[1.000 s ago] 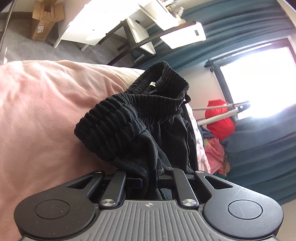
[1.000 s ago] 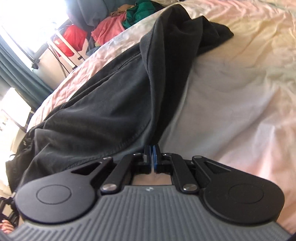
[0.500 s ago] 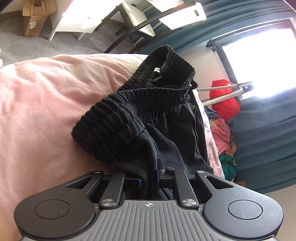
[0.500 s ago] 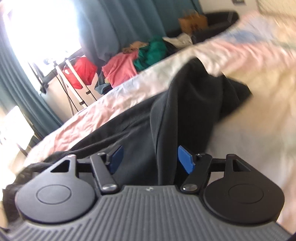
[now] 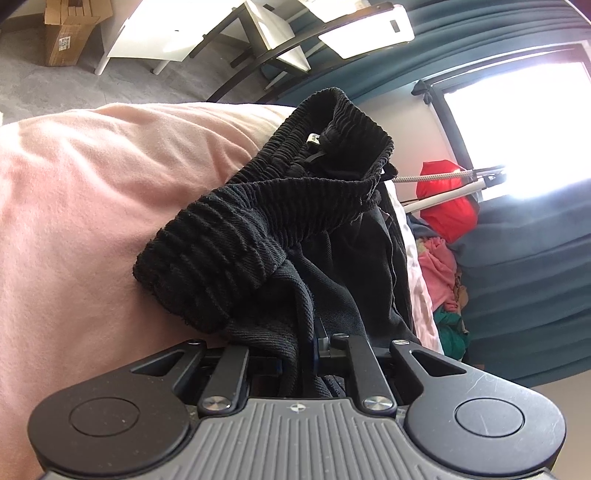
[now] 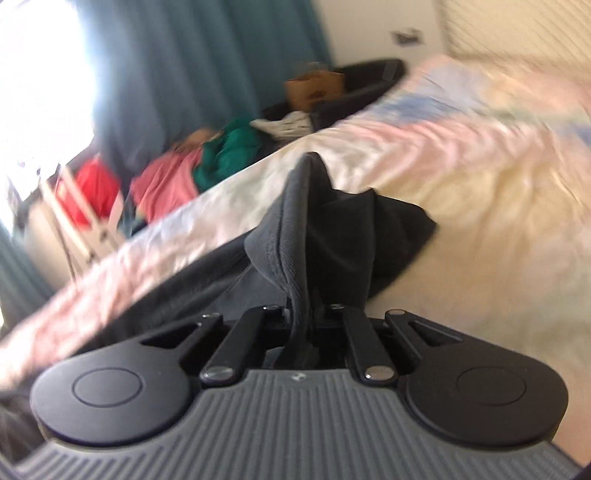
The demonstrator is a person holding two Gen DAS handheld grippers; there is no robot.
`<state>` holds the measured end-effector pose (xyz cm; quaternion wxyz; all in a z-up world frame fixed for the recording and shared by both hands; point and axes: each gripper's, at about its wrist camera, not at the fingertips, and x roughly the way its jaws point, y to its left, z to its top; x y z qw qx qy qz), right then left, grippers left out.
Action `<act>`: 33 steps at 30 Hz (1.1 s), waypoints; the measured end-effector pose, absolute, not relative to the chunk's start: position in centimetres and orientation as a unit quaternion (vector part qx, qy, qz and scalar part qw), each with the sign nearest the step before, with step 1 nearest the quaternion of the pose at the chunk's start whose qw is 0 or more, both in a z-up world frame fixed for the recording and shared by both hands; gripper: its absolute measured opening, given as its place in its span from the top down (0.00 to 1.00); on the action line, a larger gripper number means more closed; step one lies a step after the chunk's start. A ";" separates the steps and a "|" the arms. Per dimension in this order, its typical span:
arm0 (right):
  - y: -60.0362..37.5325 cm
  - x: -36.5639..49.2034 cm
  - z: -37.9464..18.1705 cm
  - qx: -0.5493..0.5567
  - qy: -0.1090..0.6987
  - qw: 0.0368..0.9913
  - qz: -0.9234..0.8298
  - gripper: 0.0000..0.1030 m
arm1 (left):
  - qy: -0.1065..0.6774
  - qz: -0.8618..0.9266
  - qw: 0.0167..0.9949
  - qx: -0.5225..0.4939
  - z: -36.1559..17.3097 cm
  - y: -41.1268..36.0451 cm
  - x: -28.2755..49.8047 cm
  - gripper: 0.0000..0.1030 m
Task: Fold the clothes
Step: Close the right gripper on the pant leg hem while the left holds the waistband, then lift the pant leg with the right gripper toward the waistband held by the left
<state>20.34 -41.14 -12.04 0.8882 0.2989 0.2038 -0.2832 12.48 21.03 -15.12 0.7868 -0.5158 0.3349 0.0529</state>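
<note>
Black trousers (image 5: 258, 229) lie along the bed, their ribbed elastic waistband bunched up in the left wrist view. My left gripper (image 5: 299, 350) is shut on the fabric just below that waistband. The far leg end of the trousers (image 6: 332, 221) shows in the right wrist view, blurred by motion. My right gripper (image 6: 301, 314) is shut on a raised fold of that leg fabric, which stands up between the fingers. The gripper pads are hidden by cloth in both views.
The pink bedsheet (image 5: 74, 206) spreads to the left of the waistband and the pale sheet (image 6: 480, 221) to the right of the leg. A heap of red, pink and green clothes (image 6: 207, 162) lies beside the bed below the window. Desk and cardboard box (image 5: 70, 29) stand beyond.
My right gripper opened, swung toward the leg end of the trousers and shut on a fold there. My left gripper kept its hold on the waistband and tilted slightly.
</note>
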 end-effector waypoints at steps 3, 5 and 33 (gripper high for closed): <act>-43.0 16.2 -13.3 0.429 0.192 0.827 -0.309 0.93 | 0.334 0.052 0.786 -0.518 -15.2 21.2 12.4 0.87; -44.1 13.0 -15.6 0.551 0.197 0.747 -0.317 0.93 | 0.334 0.051 0.783 -0.522 -15.2 21.4 12.2 0.87; -58.6 19.9 -17.6 0.570 0.192 0.767 -0.222 0.55 | 0.339 0.068 0.768 -0.539 -15.6 21.7 12.6 0.86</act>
